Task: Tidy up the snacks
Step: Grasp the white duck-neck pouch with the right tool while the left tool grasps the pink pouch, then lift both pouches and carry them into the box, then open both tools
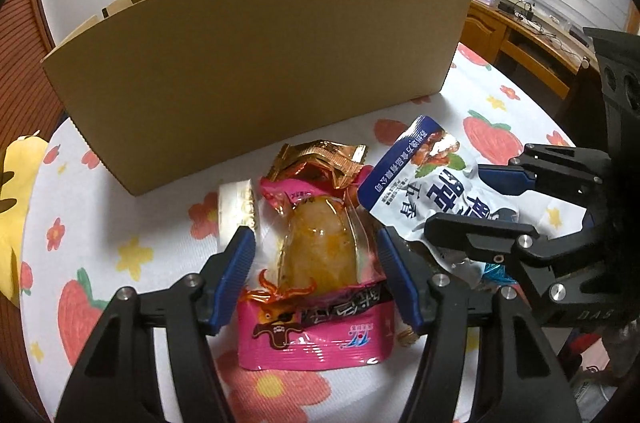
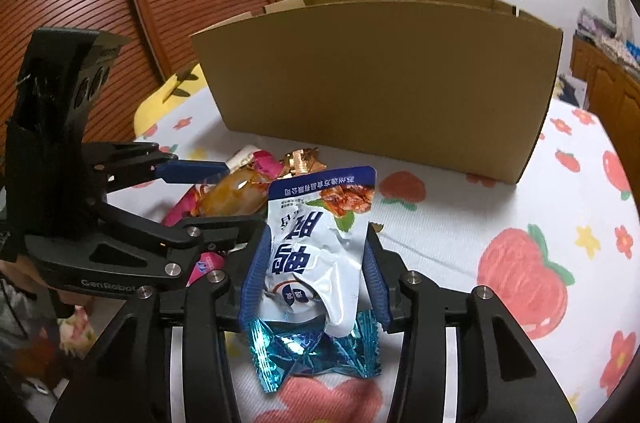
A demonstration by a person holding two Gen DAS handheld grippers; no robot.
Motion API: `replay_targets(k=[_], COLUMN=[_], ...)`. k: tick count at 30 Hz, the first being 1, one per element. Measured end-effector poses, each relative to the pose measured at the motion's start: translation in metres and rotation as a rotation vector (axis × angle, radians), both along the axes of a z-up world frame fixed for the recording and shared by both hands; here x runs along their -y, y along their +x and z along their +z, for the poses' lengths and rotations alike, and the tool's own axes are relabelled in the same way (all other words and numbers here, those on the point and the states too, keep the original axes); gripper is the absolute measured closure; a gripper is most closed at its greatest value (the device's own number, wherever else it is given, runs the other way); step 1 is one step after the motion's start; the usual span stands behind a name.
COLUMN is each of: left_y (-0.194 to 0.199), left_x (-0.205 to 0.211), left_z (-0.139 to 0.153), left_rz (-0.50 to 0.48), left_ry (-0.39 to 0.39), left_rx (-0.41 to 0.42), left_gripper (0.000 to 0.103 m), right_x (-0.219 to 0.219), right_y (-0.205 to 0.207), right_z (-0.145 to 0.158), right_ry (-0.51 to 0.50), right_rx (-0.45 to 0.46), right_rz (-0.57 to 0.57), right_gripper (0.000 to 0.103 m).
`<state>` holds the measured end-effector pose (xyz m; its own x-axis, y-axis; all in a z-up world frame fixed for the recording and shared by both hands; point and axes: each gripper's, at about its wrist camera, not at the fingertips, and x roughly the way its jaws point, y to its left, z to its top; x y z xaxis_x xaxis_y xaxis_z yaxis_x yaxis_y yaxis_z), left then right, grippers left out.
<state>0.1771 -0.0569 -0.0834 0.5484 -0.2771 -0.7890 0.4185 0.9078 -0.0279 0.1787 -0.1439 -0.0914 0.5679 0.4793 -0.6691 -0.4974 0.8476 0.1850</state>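
"GenRobot" marks the left tool (image 2: 228, 195) beside Chinese-lettered pouch (image 2: 320, 235).

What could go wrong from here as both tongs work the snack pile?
1. The right tongs squeeze the white-and-blue pouch over a blue foil packet, which might lift too.
2. The left tongs straddle the pink packet with a gold wrapper overlapping it; that may drag.
3. The tongs sit close and could collide heading for the cardboard box.

flower-and-strawberry printed cloth (image 1: 496, 127) bearing a cardboard box (image 1: 260, 63), pink snack pouch (image 1: 316, 339), gold wrapper (image 1: 320, 159), blue foil packet (image 2: 316, 347).
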Motion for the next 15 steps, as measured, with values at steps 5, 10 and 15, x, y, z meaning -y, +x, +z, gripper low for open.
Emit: replay_targets(k=[5,10,15], left_y=[-0.006,-0.014,-0.018], left_x=[0.001,-0.005,-0.011], left_z=[0.003,0.006,0.005], left_rz=[-0.011,-0.002,-0.002], left_ry=[-0.001,-0.011,-0.015], left_rx=[0.045,0.048,0.037], left_gripper=[0.057,0.062,0.059], right_x=[0.0,0.002,0.003], right_y=[0.0,-0.001,-0.001], right_z=[0.0,0.0,-0.001], right_ry=[0.002,0.006,0.006], right_rx=[0.0,-0.002,-0.002], right_rz=[0.0,0.001,0.001], right_gripper=[0.059,0.059,0.059])
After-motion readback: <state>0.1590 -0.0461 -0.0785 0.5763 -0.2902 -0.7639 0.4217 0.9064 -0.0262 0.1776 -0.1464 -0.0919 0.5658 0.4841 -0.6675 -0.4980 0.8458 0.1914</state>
